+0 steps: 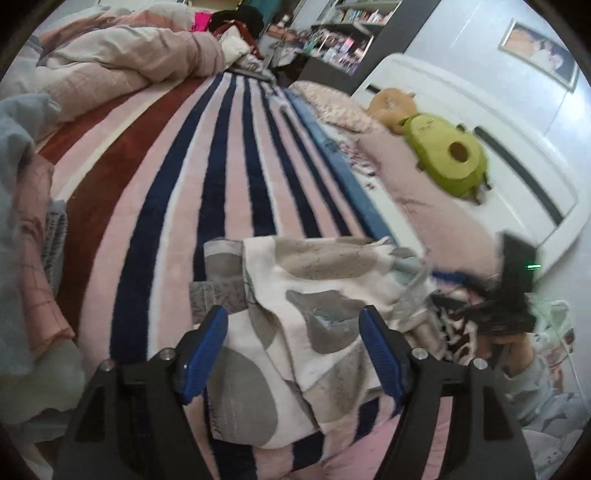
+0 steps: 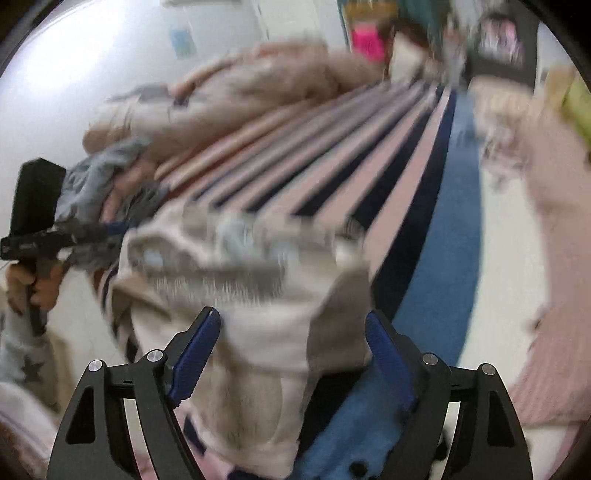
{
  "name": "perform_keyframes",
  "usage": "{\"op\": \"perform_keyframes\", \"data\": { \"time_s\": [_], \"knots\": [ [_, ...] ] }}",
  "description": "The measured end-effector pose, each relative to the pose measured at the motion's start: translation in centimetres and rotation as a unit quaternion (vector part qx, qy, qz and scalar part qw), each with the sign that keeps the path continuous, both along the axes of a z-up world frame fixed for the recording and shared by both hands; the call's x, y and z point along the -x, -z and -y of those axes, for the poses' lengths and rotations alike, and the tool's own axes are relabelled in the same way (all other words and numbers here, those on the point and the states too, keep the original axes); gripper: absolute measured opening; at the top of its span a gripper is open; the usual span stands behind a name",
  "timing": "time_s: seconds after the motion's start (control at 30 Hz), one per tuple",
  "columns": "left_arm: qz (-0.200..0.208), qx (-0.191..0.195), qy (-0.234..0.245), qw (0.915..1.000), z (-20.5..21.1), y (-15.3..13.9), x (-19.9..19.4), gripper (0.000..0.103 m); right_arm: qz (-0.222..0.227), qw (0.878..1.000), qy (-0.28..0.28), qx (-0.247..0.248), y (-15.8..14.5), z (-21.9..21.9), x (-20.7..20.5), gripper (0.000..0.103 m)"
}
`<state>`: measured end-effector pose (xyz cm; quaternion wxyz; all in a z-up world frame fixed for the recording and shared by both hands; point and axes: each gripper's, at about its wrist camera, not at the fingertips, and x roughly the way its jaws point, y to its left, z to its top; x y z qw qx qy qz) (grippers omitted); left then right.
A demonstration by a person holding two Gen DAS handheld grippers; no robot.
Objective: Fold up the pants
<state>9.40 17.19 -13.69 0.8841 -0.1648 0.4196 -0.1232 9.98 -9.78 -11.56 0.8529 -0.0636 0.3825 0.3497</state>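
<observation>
Both tools, left (image 1: 293, 350) and right (image 2: 293, 352), are hanging spread above the cream, grey-blotched soft pants (image 1: 295, 332), which are lying bunched and unheld on the striped bed blanket (image 1: 177, 192), probably so they can be regripped.

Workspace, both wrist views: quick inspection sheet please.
Surface: striped blanket on a bed, pink, navy and maroon stripes.
Job's things: patterned cream-and-grey pants, bunched and partly folded, lying on the blanket.
Clutter: rumpled duvet; green avocado plush; crumpled clothes at the bed's edge.
Grippers: left hand-held gripper open, pants between the fingers, not pinched; right hand-held gripper open over the pants, view blurred.
Cables: thin white cord, use unclear.
Surroundings: white headboard, bookshelves, framed picture.
</observation>
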Motion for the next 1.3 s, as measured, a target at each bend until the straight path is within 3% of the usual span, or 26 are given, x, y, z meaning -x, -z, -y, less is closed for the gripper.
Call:
{"op": "perform_keyframes", "data": {
  "time_s": [0.07, 0.17, 0.27, 0.4, 0.43, 0.53, 0.73, 1.13, 1.23, 1.3],
  "knots": [
    [-0.006, -0.018, 0.0, 0.9998, 0.2, 0.7, -0.5, 0.07, 0.043, 0.998, -0.049, -0.007, -1.9, -1.4, 1.1, 0.078],
    [-0.024, -0.016, 0.001, 0.9996, 0.3, 2.2, -1.5, 0.07, 0.04, 0.989, -0.146, -0.005, -3.4, -4.7, 1.5, 0.073],
    [-0.029, -0.022, -0.002, 0.9994, 0.4, 3.0, -1.8, 0.07, 0.04, 0.973, -0.224, 0.047, -2.6, -8.3, 1.6, 0.065],
    [-0.036, -0.016, -0.003, 0.9992, 0.2, 3.7, -1.8, 0.07, 0.015, 0.957, -0.26, 0.128, 0.4, -10.1, 0.7, 0.042],
    [-0.037, -0.018, -0.001, 0.9991, 0.3, 4.0, -1.7, 0.07, 0.012, 0.955, -0.259, 0.144, 1.1, -9.8, 0.5, 0.032],
    [-0.04, -0.021, 0.0, 0.999, 0.4, 4.5, -1.8, 0.07, -0.001, 0.952, -0.271, 0.146, 1.7, -8.6, 1.2, 0.008],
    [-0.046, -0.025, 0.006, 0.9986, 0.9, 5.2, -2.0, 0.07, -0.014, 0.945, -0.285, 0.158, 2.3, -7.3, 3.6, 0.007],
    [-0.051, -0.037, 0.004, 0.998, 1.1, 5.9, -1.8, 0.07, -0.067, 0.965, -0.238, 0.089, 2.4, -3.2, 4.3, 0.009],
    [-0.054, -0.038, -0.002, 0.9978, 1.0, 5.9, -1.8, 0.07, -0.093, 0.958, -0.256, 0.094, 3.6, -3.8, 5.0, 0.008],
    [-0.053, -0.03, -0.003, 0.9982, 0.9, 5.6, -1.6, 0.07, -0.098, 0.948, -0.274, 0.127, 5.0, -4.7, 6.1, 0.009]
  ]
}}
